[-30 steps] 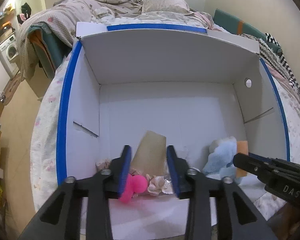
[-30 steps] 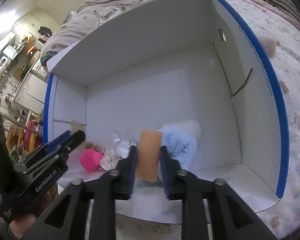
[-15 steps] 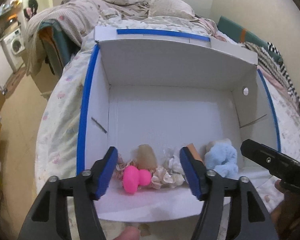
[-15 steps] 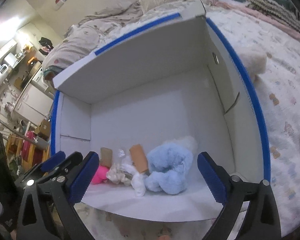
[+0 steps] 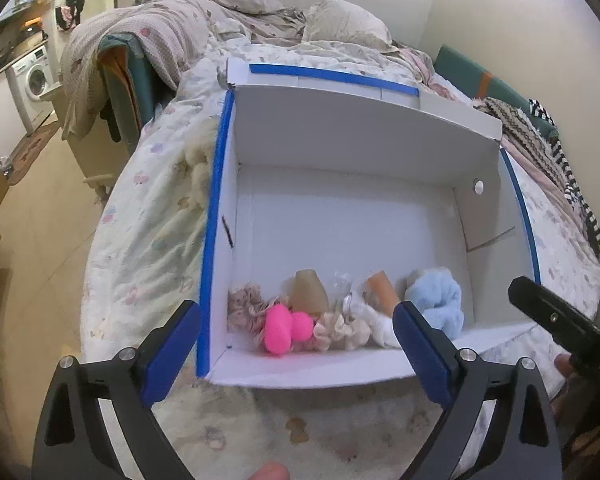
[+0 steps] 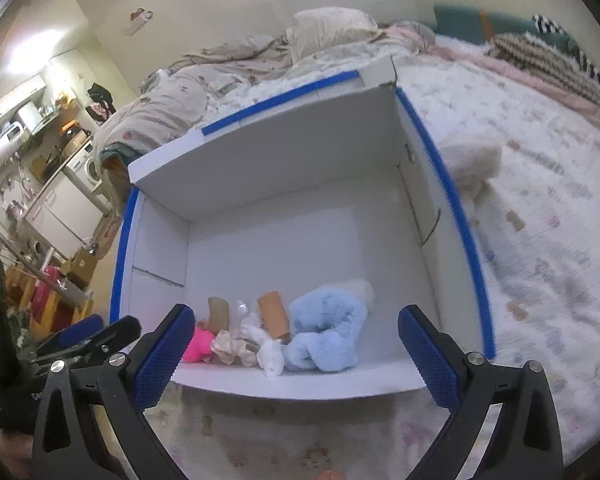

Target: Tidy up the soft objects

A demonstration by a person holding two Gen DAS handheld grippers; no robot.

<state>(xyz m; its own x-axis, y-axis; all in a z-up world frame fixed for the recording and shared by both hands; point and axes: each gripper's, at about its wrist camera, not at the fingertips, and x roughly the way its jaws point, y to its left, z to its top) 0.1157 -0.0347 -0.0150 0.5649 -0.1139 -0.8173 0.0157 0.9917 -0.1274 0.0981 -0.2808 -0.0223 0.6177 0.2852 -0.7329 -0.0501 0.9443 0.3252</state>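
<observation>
A white cardboard box with blue-taped edges (image 5: 216,208) (image 6: 440,176) lies open on the bed. Along its near wall sit a pink plush (image 5: 282,328) (image 6: 196,346), beige scrunchies (image 5: 342,330) (image 6: 228,344), two tan cardboard tubes (image 5: 310,292) (image 6: 274,314), a white cloth (image 6: 270,354) and a light blue fluffy toy (image 5: 438,300) (image 6: 324,330). My left gripper (image 5: 298,354) is open and empty, held above the box's near edge. My right gripper (image 6: 296,354) is also open and empty, over the near edge; its arm shows in the left wrist view (image 5: 560,328).
The bed has a floral quilt (image 5: 148,216) (image 6: 540,240), rumpled blankets and a pillow (image 5: 340,24) behind the box. A cream fluffy item (image 6: 474,160) lies right of the box. A washing machine (image 5: 34,76) and floor clutter stand at the left.
Both grippers opened and let go of the cardboard tubes, which now lie in the box. Both grippers pulled back and up from the box.
</observation>
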